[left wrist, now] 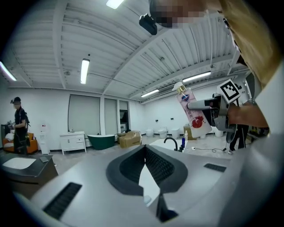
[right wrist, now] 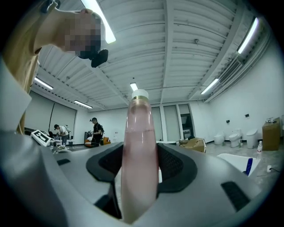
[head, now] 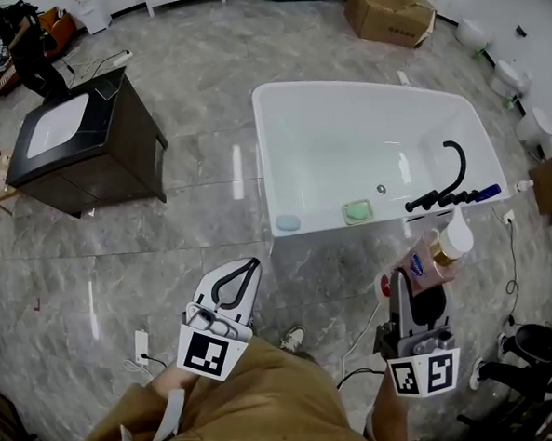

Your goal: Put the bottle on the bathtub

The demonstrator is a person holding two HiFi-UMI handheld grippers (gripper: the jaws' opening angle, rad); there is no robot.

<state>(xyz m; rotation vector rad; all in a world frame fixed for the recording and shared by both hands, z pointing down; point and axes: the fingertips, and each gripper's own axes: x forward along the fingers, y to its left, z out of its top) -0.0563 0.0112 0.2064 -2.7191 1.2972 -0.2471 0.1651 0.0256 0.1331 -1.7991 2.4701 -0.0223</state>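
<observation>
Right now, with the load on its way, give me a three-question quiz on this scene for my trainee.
1. True or false: the left gripper holds the pink bottle.
2. Which of these lies on the rim of the bathtub nearest the person? A. green dish B. towel C. cup
3. Fill in: the fingers of the right gripper are shut on the ___.
Key: 1 false; 2 A; 3 pink bottle.
</observation>
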